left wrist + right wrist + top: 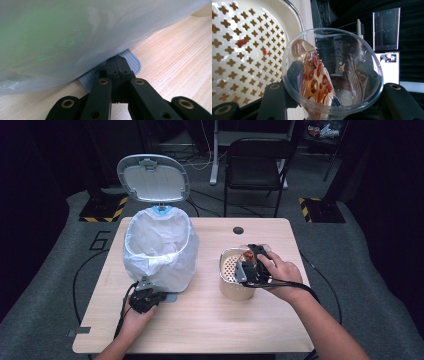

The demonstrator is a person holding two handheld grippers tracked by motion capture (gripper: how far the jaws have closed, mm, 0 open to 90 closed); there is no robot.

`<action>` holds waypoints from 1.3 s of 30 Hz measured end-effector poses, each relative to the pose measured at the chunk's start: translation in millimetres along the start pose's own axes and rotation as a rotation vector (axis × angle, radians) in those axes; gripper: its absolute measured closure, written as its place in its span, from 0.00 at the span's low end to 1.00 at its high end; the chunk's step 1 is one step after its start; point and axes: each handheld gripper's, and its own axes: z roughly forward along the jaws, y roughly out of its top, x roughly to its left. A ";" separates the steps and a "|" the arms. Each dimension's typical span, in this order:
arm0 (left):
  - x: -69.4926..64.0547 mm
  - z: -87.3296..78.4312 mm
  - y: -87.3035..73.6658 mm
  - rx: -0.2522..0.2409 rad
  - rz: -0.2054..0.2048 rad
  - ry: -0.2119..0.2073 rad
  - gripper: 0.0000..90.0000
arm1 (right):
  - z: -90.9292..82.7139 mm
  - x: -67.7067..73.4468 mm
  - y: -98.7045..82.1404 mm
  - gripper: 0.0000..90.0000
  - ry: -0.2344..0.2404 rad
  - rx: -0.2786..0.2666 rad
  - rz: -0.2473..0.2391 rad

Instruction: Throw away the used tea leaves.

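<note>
A pedal bin (pixel 160 250) lined with a white bag stands at the table's left, its grey lid (pixel 153 177) raised. My left gripper (pixel 147 297) is shut, and its closed tips (pixel 118 65) rest on the bin's grey ribbed pedal (pixel 132 62) under the bulging bag (pixel 75 37). At the right, my right gripper (pixel 252 265) is shut on a clear plastic cup (pixel 332 72), tipped over a beige container (pixel 232 285) with a perforated insert (pixel 242 50). Red pieces in orange liquid (pixel 315 80) cling to the cup's inner wall. A few red bits lie on the insert.
A black folding chair (pixel 255 162) stands behind the table. A round cable hole (pixel 238 230) sits near the far edge of the wooden tabletop (pixel 210 315). Cables trail from both grippers over the table's front.
</note>
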 end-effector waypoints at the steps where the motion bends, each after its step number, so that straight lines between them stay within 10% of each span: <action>1: 0.1 0.0 0.0 0.000 0.000 0.000 1.00 | 0.2 -0.7 0.2 0.50 0.005 0.000 -0.018; 39: 0.2 -0.1 0.1 0.001 -0.001 -0.001 1.00 | 9.0 15.4 4.3 0.51 -0.079 0.084 -0.370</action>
